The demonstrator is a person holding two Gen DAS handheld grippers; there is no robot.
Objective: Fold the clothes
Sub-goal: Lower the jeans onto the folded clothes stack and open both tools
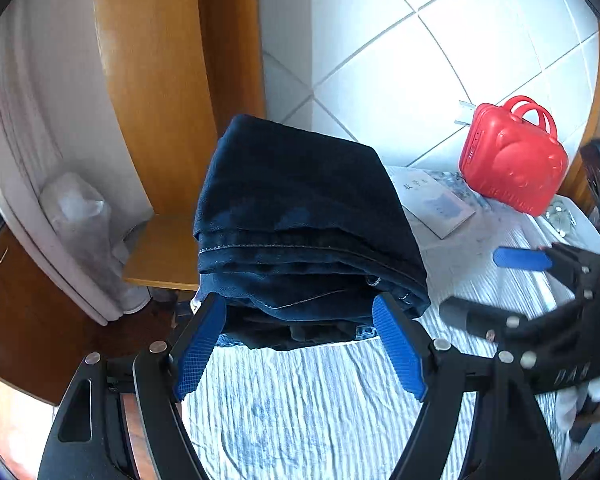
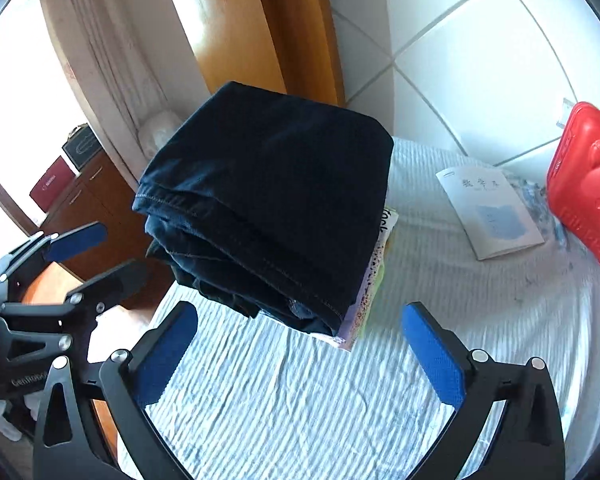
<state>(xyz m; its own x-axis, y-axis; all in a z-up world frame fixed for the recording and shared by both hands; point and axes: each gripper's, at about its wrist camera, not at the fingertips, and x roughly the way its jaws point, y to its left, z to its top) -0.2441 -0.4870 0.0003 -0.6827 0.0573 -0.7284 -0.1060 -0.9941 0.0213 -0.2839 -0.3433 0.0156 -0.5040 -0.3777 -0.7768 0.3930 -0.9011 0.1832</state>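
On the striped cloth of the counter [image 2: 300, 400] we see the folded dark jeans [image 2: 268, 200], resting on a booklet. Our left tool [image 1: 300, 344] stands released, its pads just beside the jeans' near edge. Our right tool [image 2: 300, 360] is spread wide, holding nothing.

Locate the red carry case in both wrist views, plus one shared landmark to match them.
Left wrist view: the red carry case stands at right of centre, whole, both handles showing, on the striped cloth by the tiled wall.
Right wrist view: red carry case is cut off by the right edge, only partly showing.
Shared landmark: the white booklet lying just left of the case in both.
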